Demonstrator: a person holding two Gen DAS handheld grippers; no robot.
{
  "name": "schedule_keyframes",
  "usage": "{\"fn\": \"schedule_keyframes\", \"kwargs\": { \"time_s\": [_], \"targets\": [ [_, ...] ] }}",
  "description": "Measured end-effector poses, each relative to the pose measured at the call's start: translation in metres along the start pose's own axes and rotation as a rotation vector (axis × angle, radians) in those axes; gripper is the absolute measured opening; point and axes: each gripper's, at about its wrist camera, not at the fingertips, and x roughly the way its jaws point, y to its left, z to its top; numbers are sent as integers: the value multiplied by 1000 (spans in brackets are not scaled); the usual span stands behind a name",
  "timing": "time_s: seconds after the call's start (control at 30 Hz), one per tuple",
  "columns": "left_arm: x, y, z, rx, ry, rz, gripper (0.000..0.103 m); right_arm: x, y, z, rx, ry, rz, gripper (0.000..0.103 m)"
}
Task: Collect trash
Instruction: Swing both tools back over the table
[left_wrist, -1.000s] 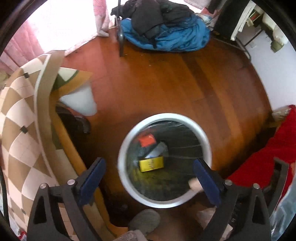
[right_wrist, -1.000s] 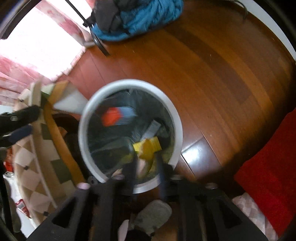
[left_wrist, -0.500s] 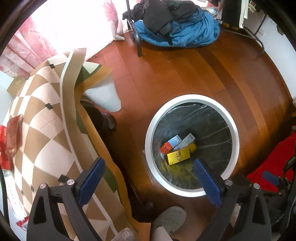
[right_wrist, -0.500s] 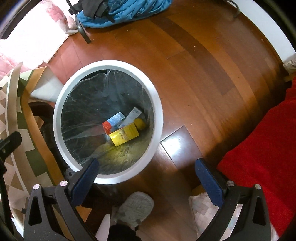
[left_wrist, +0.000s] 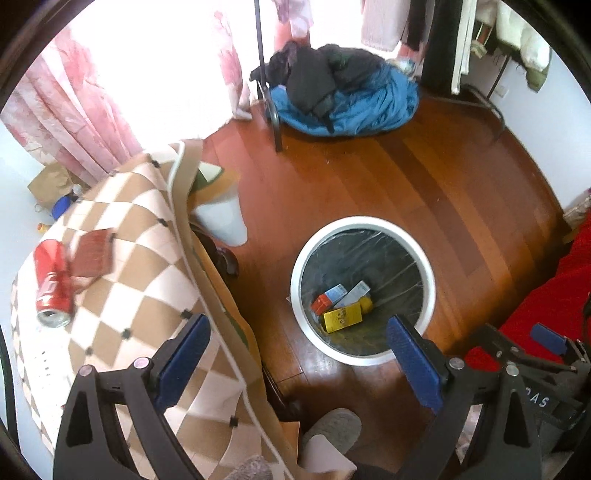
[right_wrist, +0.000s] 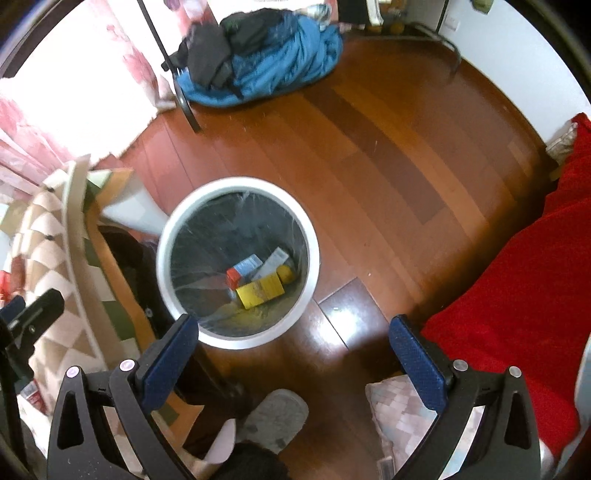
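The round white-rimmed trash bin lined with a clear plastic bag (left_wrist: 361, 286) stands on the reddish wooden floor (left_wrist: 406, 192), just beside the desk draped in a tan-and-cream checkered cloth (left_wrist: 122, 280). At its bottom lie a yellow rectangular box (left_wrist: 342, 316), a red-and-blue carton (left_wrist: 328, 298), a white-and-blue carton (left_wrist: 354, 292) and a small yellow round object (left_wrist: 365, 304), all close together.

A second ago the right hand-held gripper (right_wrist: 295, 356) was closed and blurred directly over the bin mouth; now its jaws stand wide with nothing between them, and it has drawn back, so the bin sits farther ahead of it. That suggests a piece was just dropped in. The left hand-held gripper (left_wrist: 299, 360) is likewise wide and empty, and its view has swung up and toward the desk.

That swing reveals what is probably still to collect: a red aluminium drink can (left_wrist: 53, 282) lying on its side on the checkered cloth, touching a dark red flat packet (left_wrist: 90, 254). Both sit well apart from the bin, so the task looks only partly done, and the can is likely the next pick.
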Motion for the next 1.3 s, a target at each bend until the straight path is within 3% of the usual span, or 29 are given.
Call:
{"fn": "schedule_keyframes", "kwargs": {
  "time_s": [0.3, 0.43, 0.63, 0.8, 0.93, 0.97, 1.1, 1.3],
  "targets": [
    [-117, 38, -13, -60, -157, 53, 98, -127, 12, -21, 27, -190, 98, 103],
    [-161, 83, -27, -143, -232, 73, 98, -180, 36, -34, 9, -260, 165, 103],
    [-182, 177, -74, -282, -264, 204, 98, -221, 111, -68, -101, -267, 266, 103],
    [-142, 262, -138, -405, -134, 268, 98, -195, 195, -109, -243, -174, 314, 103],
    [-97, 314, -194, -469, -12, 290, 98, -147, 262, -150, -343, -67, 337, 103],
    [-86, 324, -208, -475, 12, 292, 98, -129, 284, -160, -367, -26, 346, 102],
    [-44, 356, -248, -500, 118, 287, 98, -78, 331, -184, -416, 72, 350, 78],
    [-14, 380, -277, -523, 171, 260, 98, -29, 384, -188, -438, 127, 322, 78]
  ]
}}
